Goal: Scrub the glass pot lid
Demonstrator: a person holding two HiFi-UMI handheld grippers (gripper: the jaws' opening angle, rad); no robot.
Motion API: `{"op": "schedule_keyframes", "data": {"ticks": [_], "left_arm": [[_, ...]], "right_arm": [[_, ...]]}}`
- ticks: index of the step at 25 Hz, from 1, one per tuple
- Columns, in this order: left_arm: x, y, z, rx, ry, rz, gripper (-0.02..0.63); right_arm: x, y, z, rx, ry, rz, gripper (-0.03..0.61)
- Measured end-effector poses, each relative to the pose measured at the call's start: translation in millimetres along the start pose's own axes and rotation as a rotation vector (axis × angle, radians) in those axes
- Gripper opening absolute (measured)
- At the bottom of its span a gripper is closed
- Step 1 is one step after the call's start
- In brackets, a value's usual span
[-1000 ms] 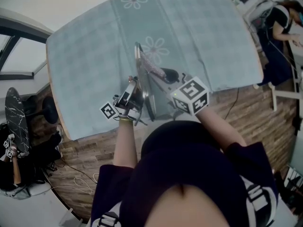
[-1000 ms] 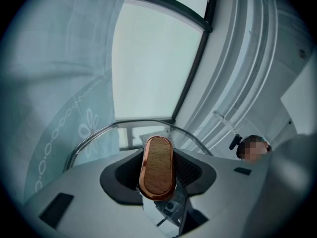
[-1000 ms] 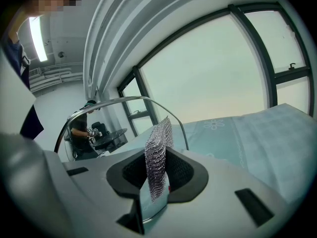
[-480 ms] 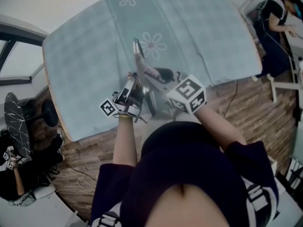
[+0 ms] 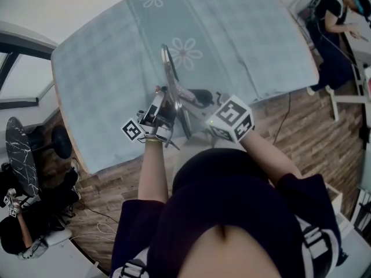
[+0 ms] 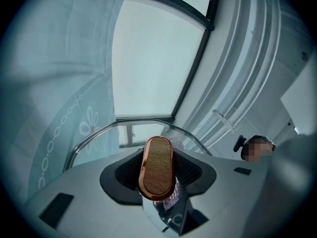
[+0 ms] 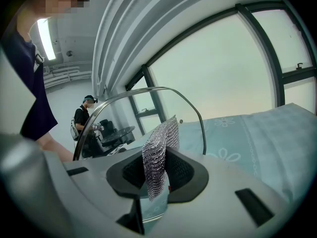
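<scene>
Glass pot lid (image 5: 168,68) stood on edge over tablecloth (image 5: 104,68), your L gripper (image 6: 157,175) clamped its wooden knob (image 6: 156,157), your R gripper (image 7: 154,175) pinched steel mesh scrubber (image 7: 161,143) vs. the glass.

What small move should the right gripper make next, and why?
Probably a short stroke of the scrubber across the lid toward its rim. The left gripper is shut on the handle, holding the lid on edge. The right gripper pinches the scrubber, whose tip seems to lie against the glass near the middle.
</scene>
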State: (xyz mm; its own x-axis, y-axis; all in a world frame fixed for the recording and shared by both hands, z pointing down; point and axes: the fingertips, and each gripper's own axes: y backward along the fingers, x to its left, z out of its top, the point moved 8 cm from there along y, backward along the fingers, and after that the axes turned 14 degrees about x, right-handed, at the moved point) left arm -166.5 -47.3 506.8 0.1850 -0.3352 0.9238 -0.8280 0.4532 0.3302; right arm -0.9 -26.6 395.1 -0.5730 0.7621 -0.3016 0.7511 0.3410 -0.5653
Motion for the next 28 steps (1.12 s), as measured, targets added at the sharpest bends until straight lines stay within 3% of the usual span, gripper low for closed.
{"op": "schedule_keyframes", "data": {"ticks": [28], "left_arm": [[1.0,3.1,2.0,-0.002,0.015,0.007,0.169]], "right_arm": [[41.1,20.7,-34.6,-0.008,0.025,0.107,0.08]]}}
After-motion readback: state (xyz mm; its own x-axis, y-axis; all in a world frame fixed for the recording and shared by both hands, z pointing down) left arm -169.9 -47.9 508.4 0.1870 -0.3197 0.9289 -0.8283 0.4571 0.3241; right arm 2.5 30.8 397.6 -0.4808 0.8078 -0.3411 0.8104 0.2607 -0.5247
